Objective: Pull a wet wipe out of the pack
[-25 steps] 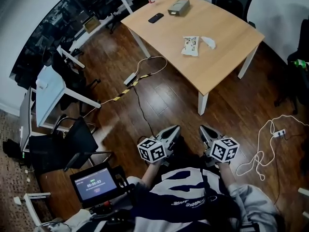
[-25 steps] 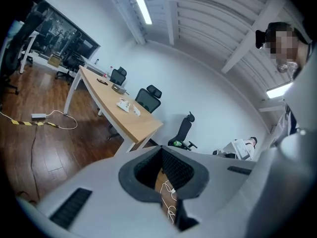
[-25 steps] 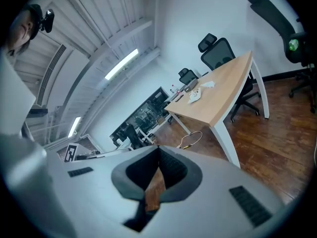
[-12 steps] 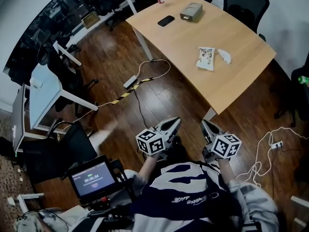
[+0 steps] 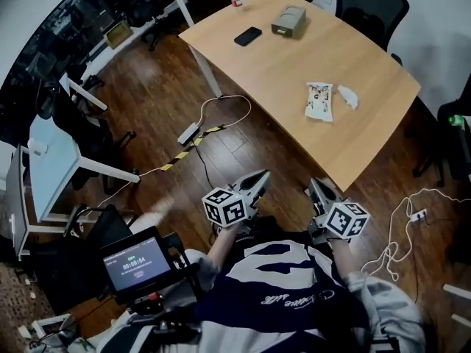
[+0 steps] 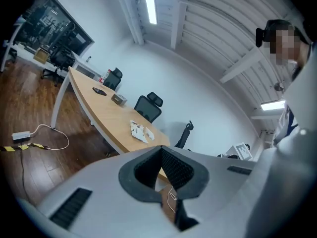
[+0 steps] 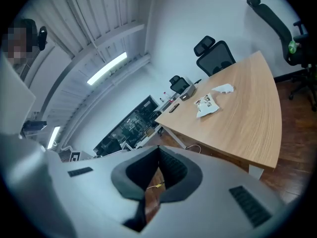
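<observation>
Beside the pack point(image 5: 319, 100), perhaps a wipe point(image 5: 347, 96), plainest in head view.

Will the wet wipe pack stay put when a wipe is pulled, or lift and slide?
Likely lifts or slides: the pack looks flat and crinkled, so probably soft and light. It lies loose on the smooth wooden table, nothing pinning it, so holding it down may help.

Office: long wooden table point(image 5: 280, 72), swivel chairs point(image 5: 372, 2) (strip lights point(image 6: 150, 4) overhead)
</observation>
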Motion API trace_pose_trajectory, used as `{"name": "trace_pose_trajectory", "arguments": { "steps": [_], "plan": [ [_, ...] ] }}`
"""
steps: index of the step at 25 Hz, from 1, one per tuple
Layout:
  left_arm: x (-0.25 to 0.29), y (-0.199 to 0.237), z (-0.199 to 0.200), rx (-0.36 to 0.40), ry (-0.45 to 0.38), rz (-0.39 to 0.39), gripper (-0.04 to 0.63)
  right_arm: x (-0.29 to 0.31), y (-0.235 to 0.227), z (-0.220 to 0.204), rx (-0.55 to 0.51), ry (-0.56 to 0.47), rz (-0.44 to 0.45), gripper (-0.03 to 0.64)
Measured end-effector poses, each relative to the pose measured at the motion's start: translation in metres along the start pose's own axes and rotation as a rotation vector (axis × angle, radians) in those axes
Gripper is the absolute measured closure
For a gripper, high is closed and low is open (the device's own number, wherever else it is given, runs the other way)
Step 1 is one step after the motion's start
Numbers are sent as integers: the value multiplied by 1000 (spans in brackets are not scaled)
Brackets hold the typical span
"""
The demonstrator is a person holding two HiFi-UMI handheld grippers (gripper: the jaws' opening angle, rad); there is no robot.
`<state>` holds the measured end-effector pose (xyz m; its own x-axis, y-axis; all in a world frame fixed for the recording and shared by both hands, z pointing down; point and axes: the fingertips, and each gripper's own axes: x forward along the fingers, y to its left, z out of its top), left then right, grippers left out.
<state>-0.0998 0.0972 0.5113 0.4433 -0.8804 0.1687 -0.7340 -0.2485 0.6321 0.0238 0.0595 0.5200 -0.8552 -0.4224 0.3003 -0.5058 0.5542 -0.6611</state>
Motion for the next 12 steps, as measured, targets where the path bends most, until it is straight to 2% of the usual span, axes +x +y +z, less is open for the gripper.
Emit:
{"name": "trace_pose_trajectory", "arguments": {
  "steps": [6,12],
  "plan": [
    [42,33,-3,-51,99,-30,594,29,-27,19,18,-4,-57,621],
    [53,20,-19,-75,143,-83,594,14,-26,14,21,12,-88,621]
  ]
}}
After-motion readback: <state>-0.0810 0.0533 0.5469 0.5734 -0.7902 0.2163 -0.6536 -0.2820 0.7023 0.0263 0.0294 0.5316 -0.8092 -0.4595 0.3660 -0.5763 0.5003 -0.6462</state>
